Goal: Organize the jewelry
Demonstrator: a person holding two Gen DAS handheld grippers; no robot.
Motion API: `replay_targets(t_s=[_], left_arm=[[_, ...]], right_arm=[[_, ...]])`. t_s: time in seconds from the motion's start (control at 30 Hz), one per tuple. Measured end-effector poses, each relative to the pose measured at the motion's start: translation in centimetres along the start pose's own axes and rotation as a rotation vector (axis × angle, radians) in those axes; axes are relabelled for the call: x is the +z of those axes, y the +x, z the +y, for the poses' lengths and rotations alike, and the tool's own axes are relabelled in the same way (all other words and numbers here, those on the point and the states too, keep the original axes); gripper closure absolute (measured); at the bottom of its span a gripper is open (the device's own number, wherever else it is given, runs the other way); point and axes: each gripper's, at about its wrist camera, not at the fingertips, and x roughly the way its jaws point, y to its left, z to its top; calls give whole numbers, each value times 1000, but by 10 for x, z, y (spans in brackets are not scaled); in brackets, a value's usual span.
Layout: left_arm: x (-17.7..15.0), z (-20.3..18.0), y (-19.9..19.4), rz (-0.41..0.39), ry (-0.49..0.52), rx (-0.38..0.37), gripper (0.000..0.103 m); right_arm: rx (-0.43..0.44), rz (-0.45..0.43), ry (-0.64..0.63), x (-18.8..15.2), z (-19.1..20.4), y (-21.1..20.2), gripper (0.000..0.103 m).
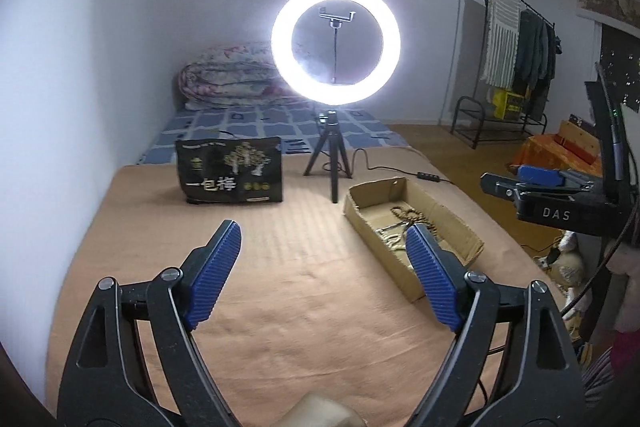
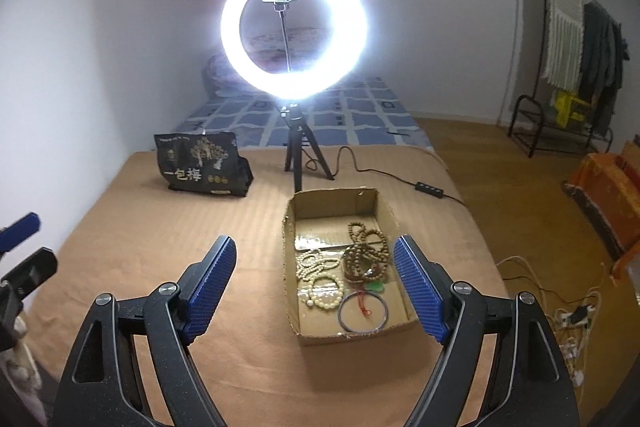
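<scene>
The beads and bangles lie in the cardboard box on the bed, just ahead of the right tongs, long side pointing away. The left tongs sit further off, box to their right. Both tongs are wide open and hold nothing.

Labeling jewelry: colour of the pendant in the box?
Green pendant, on a red cord; clearest in the right wrist view.
</scene>
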Motion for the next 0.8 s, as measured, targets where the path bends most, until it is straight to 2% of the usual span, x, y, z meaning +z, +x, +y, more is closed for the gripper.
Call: replay_targets(t_s=[0.17,0.23,0.27,0.53,0.8], left_arm=[[-4,3,-12,-14,25,40,12],[-5,4,-16,-21,30,53,3],[-6,4,-18,-29,30,56,2],[-10,-3,-31,-66,54,102,0],[-14,-9,-29,-49,71,105,0]], right_arm=[[-83,-57,-14,-5,13,-22,21],[-99,-79,-18,-7,16,-30,20],[-102,-88,-18,-7,17,-33,20],[-77,-130,-8,-16,22,-49,19],[-73,-154,-6,-20,25,-54,19]])
